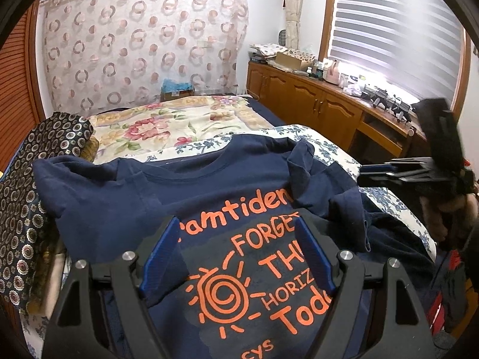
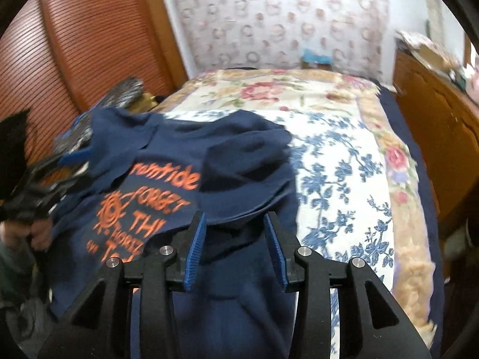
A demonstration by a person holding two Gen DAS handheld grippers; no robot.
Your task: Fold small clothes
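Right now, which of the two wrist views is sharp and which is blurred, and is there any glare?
Left wrist view: sharp, the orange print on the navy T-shirt reads cleanly; the window blind is blown out, and the right gripper at the edge is smeared. Right wrist view: motion-blurred throughout, lettering soft, floral bedspread streaked. Both bend straight lines at the rim.

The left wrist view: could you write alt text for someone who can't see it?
A navy T-shirt with orange lettering lies rumpled on a floral bedspread, seen between the open blue pads of the left gripper just above it. The right gripper shows at the right edge, with a wooden cabinet and a window blind behind.
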